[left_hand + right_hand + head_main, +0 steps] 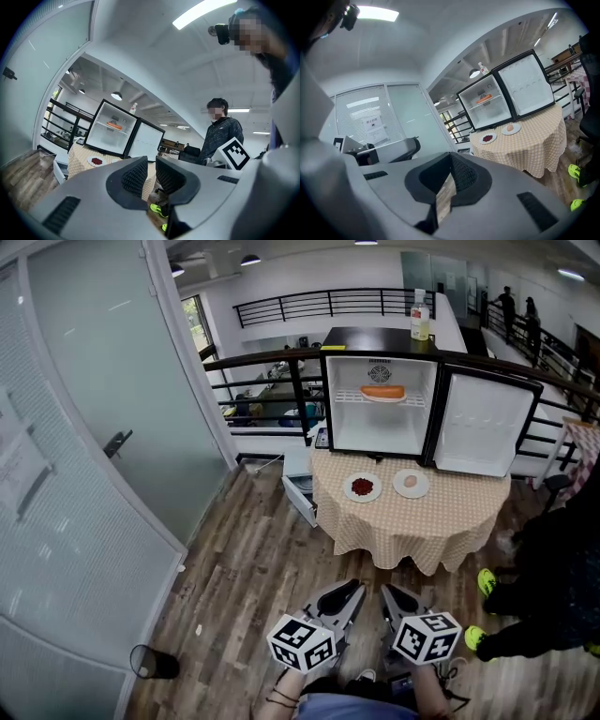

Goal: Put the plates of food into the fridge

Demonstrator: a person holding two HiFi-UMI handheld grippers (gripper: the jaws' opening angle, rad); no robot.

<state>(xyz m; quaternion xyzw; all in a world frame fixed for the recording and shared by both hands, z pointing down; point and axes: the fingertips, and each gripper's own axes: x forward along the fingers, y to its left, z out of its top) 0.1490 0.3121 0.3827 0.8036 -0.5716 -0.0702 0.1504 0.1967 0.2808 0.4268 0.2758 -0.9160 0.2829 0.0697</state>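
Two grippers, held low in front of us above the wooden floor (244, 568). The left gripper (151, 161) has its jaws drawn nearly together, with only a thin slit between the ribbed pads and nothing in it. The right gripper (450, 159) has its jaws meeting at the tips, likewise empty. Both point toward the table and are well apart from it.

One round table (412, 526), draped in a tan checked cloth. On it we count one small fridge (375, 437), black outside and white inside, its door (483, 423) swung wide to the right.

Three plates of food:
- The first plate (382, 395) carries a long orange item and sits on the wire shelf inside the fridge.
- The second plate (362, 487) holds a heap of dark red food and lies on the cloth in front of the open fridge.
- The third plate (411, 484) bears one pale round item. It lies just beside the second, to its right, not touching it.

One bottle (420, 317), upright on the fridge's top.

One person (553, 568) in dark clothing and neon-yellow shoes, to the right of the table.

One frosted glass door (112, 427) at our left. One dark railing (272, 357) behind the table. One small black object (155, 664) on the floor at lower left; we cannot tell what it is.
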